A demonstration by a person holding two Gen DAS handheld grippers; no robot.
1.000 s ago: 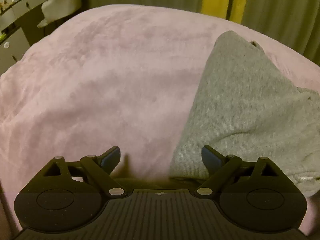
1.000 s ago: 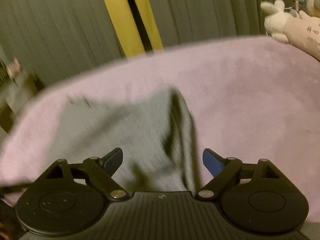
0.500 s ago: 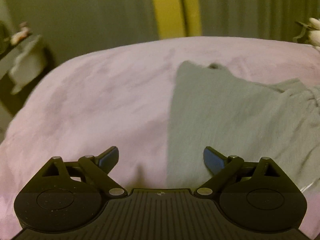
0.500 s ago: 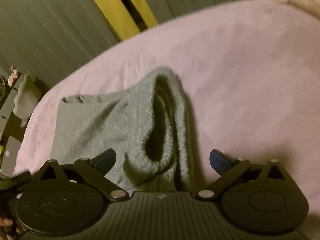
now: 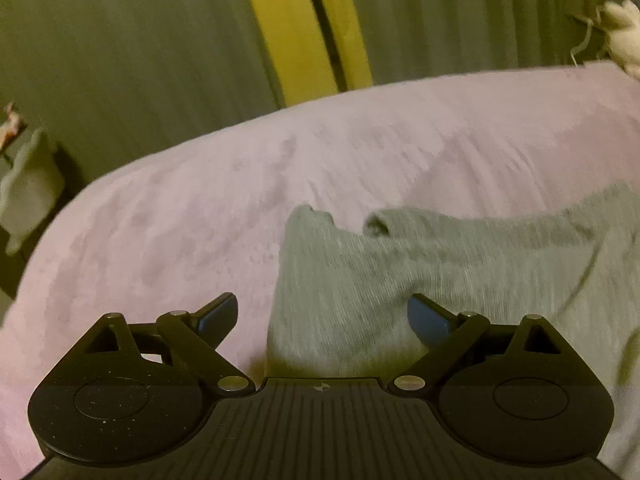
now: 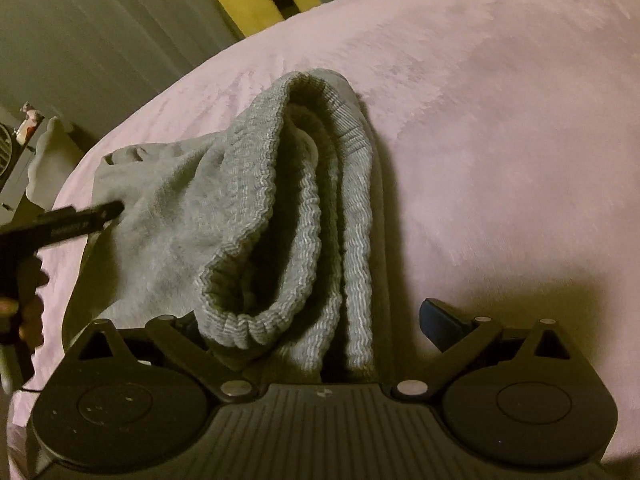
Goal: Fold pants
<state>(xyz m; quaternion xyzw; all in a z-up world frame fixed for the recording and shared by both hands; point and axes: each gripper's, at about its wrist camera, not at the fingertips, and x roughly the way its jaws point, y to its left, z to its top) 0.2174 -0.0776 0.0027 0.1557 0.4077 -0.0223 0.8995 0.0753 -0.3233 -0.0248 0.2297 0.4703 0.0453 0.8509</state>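
Grey knit pants [image 5: 460, 280] lie folded on a pink plush bedspread [image 5: 180, 220]. My left gripper [image 5: 322, 316] is open, its jaws astride the pants' near left edge. In the right wrist view the pants' ribbed waistband [image 6: 304, 216] gapes open and bunches between the jaws of my right gripper [image 6: 316, 320], which is open; its left fingertip is hidden behind the cloth. The left gripper's finger [image 6: 80, 220] shows at the pants' left side.
Grey curtains [image 5: 120, 60] with a yellow strip [image 5: 292, 28] hang behind the bed. A white chair [image 5: 28, 196] stands at the left and a plush toy [image 5: 620, 36] at the far right. The bedspread [image 6: 500, 140] stretches right of the pants.
Both grippers have moved in toward the pants. The right gripper now has the waistband between its jaws. The left view has swung right, over the pants' left edge.
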